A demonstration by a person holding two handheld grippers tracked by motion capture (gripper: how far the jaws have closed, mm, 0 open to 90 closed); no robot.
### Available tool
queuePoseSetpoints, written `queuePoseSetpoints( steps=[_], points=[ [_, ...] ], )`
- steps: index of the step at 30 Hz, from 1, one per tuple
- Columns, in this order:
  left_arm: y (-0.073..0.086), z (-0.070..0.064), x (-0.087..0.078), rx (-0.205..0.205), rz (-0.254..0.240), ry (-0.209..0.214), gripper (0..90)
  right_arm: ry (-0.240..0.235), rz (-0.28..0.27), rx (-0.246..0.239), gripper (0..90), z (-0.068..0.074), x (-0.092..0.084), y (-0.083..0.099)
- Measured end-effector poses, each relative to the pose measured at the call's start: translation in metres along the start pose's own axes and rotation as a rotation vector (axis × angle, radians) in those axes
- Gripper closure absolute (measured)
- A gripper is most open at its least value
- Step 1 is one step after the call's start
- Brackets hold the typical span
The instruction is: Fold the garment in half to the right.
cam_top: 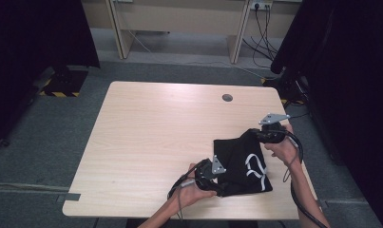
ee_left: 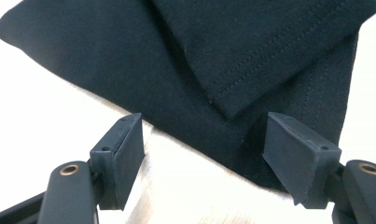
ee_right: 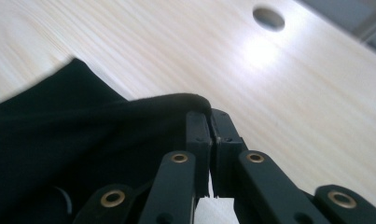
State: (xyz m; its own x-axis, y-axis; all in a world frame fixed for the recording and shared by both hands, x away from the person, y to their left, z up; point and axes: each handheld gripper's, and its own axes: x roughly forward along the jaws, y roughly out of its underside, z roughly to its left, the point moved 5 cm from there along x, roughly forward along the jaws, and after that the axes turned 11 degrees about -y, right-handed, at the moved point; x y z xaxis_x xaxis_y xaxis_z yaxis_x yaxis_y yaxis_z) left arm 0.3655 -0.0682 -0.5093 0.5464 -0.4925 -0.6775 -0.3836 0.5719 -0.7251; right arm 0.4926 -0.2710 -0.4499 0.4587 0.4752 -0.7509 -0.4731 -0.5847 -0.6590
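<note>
Over the table, right hand-held gripper (ee_right: 210,122) pinches black cloth (cam_top: 241,159); left hand-held gripper (ee_left: 204,154) gapes beside it.

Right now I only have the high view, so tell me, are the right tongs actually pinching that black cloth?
Observer: Yes, the right tongs are shut on a raised fold of the black cloth.
Operator: And the left tongs?
Observer: The left tongs are open, with the pads clear of the cloth; a hemmed corner lies between them.
Operator: Is that corner flat?
Observer: It is folded back over the cloth beneath, with its stitching visible.
</note>
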Motion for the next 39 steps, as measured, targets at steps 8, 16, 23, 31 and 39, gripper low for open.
queuePoseSetpoints(
  steps=[8, 16, 23, 31, 39],
  points=[
    [0.002, 0.008, -0.001, -0.012, 0.011, 0.002, 28.2, -0.001, 0.075, 0.106, 76.7, -0.015, 0.031, 0.037],
    [0.011, 0.021, -0.011, -0.007, 0.019, -0.060, 24.5, 0.008, -0.030, 0.132, 50.6, 0.012, -0.006, 0.031],
    [0.013, 0.011, -0.019, -0.045, -0.006, 0.000, 18.1, -0.109, -0.029, 0.060, 52.1, 0.069, -0.027, 0.067],
    [0.017, 0.010, -0.014, -0.059, 0.008, -0.003, 16.8, -0.178, 0.001, -0.027, 65.8, 0.105, -0.023, 0.079],
    [0.019, 0.017, -0.015, -0.062, 0.015, -0.023, 16.6, -0.165, -0.003, -0.017, 67.4, 0.106, -0.009, 0.076]
  ],
)
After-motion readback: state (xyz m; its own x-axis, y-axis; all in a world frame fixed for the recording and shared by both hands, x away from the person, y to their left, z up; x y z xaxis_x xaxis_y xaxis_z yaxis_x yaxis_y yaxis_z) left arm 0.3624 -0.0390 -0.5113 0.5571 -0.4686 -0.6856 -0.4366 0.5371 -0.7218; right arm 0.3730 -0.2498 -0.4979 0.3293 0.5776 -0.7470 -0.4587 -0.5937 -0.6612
